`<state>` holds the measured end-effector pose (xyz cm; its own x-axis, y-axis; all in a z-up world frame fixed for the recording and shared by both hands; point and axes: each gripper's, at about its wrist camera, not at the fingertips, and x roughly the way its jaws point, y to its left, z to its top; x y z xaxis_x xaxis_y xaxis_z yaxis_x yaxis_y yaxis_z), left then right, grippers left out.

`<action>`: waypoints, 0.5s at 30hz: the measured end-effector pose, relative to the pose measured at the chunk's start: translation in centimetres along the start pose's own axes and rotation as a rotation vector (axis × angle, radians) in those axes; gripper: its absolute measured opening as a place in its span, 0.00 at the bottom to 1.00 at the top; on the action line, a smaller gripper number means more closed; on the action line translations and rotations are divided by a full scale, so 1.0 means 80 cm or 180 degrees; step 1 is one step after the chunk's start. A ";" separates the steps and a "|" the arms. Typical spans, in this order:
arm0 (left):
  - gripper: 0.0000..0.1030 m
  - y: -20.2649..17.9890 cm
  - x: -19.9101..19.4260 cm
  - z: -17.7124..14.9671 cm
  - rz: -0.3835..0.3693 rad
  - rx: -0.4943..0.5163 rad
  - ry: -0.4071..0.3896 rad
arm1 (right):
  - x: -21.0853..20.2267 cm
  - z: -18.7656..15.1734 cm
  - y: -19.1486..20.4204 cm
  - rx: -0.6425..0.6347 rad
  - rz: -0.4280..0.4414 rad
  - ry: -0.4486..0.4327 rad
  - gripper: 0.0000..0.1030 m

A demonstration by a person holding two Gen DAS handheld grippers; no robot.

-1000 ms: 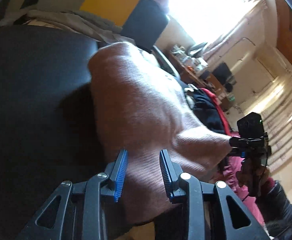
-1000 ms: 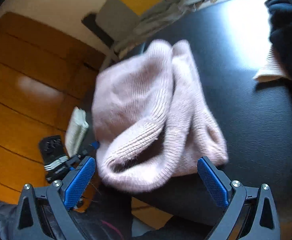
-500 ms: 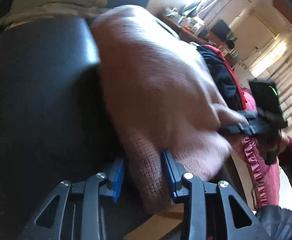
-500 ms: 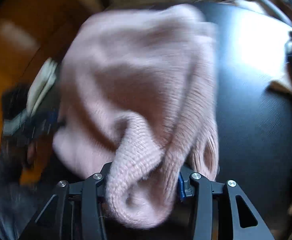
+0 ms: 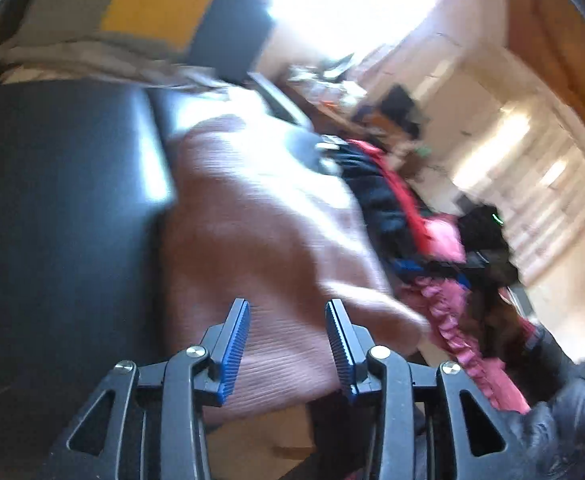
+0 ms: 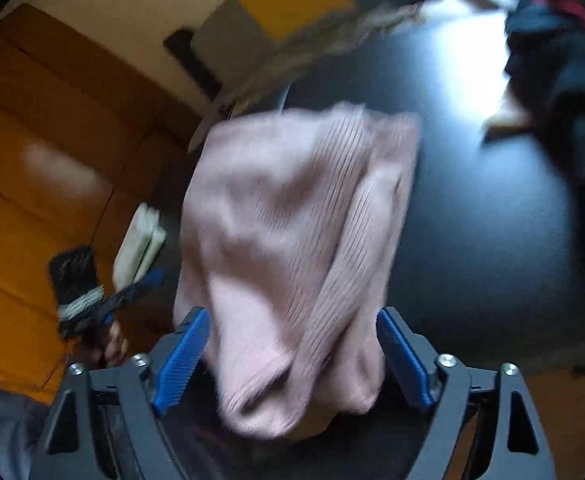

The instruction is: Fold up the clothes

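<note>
A pink knit sweater (image 5: pixel 260 232) lies bunched on the black table (image 5: pixel 52 208). My left gripper (image 5: pixel 288 344) hangs over its near edge. Its jaws are opening, and the knit shows in the gap without the blue pads (image 5: pixel 234 354) pressing on it. In the right wrist view the sweater (image 6: pixel 292 208) has a thick fold drooping over the table's (image 6: pixel 492 240) front edge. The jaws of my right gripper (image 6: pixel 292 360) are opening wide around that fold, with the pads (image 6: pixel 180 360) off it. Each view shows the other gripper, blurred: the right (image 5: pixel 472 268) and the left (image 6: pixel 104 304).
A dark navy and red pile of clothes (image 5: pixel 384 200) lies at the table's far right, also in the right wrist view (image 6: pixel 552 64). A pink ruffled garment (image 5: pixel 456 332) hangs nearby. A folded white cloth (image 6: pixel 140 244) sits left of the sweater. Grey fabric (image 5: pixel 92 60) lines the back edge.
Half a second ago both grippers were shut on the sweater's near edge. Now both jaws have spread, the right far wider, and both have drawn back from the cloth.
</note>
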<state>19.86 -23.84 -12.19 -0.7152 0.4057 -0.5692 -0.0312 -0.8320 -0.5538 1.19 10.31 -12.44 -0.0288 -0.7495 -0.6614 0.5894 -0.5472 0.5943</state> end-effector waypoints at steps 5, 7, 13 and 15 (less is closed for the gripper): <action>0.39 -0.017 0.055 -0.005 -0.0027 0.0068 0.0297 | 0.028 0.053 0.004 -0.0088 -0.0182 -0.0415 0.84; 0.39 -0.016 0.068 -0.012 -0.0014 0.0066 0.0376 | 0.067 0.075 0.005 0.0014 -0.0204 -0.0292 0.79; 0.41 -0.041 0.064 -0.021 -0.0044 0.0349 0.0297 | 0.117 0.120 0.048 -0.0567 -0.0583 0.0089 0.14; 0.43 -0.048 0.073 -0.019 -0.0029 0.0506 0.0344 | 0.085 0.145 0.093 -0.1007 -0.0711 -0.0214 0.12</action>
<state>16.84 -17.69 -14.32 -0.6355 0.4445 -0.6313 -0.1533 -0.8740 -0.4611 -4.02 -3.22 -7.23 -0.2311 -0.6535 -0.7208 0.7822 -0.5654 0.2617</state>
